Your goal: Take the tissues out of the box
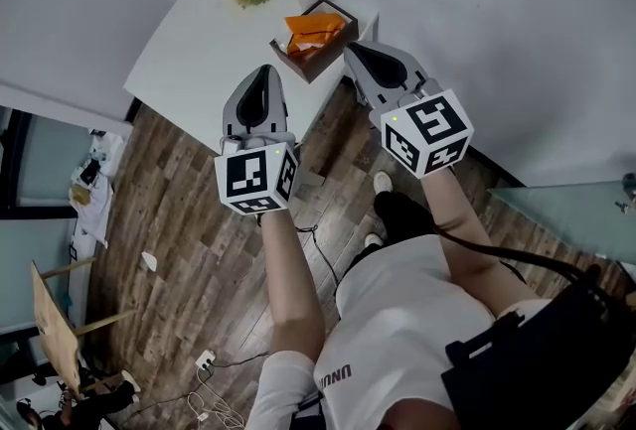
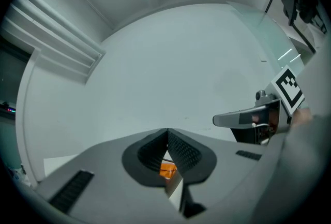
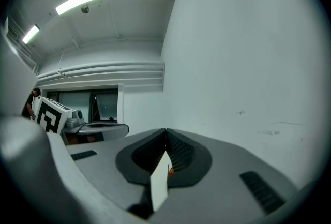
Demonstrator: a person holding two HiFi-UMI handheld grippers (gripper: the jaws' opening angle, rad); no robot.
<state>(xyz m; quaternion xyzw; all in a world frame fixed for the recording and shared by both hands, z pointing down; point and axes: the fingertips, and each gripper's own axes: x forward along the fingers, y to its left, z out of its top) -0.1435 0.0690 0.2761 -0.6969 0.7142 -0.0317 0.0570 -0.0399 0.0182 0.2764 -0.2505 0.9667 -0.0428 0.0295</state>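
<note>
Tissues (image 1: pixel 312 29), apparently orange, lie in the box (image 1: pixel 320 63); left gripper (image 1: pixel 265 72) and right gripper (image 1: pixel 353 49) hover above, jaws together, empty, nothing extracted yet.

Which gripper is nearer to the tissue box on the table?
Right, it seems. The right gripper tip overlaps the tissue box at its right edge; the left gripper lies short of its near-left corner.
</note>
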